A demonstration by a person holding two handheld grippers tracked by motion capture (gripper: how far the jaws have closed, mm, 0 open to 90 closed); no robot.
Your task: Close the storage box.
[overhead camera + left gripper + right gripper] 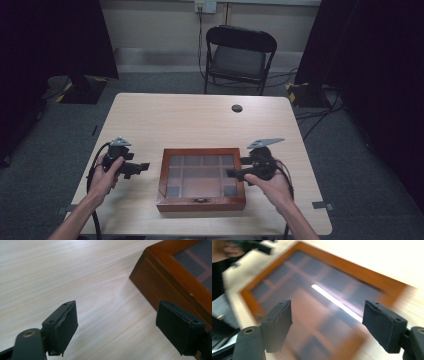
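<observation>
A brown wooden box [201,204] with a glass lid lies shut near the table's front edge; dividers show through the glass [317,302]. My left gripper [144,166] is held just left of the box, jaws wide open and empty, pointing at its side. In the left gripper view the box's corner [172,277] sits at upper right, beyond the open gripper [125,327]. My right gripper [236,167] hovers over the box's right edge, open and empty. The right gripper view is blurred; the gripper [327,322] looks down on the lid.
The light wooden table [190,120] has a round cable hole [237,108] near its far edge. A black folding chair [239,57] stands behind the table. Dark curtains hang at both sides, and cables lie on the grey floor at the right.
</observation>
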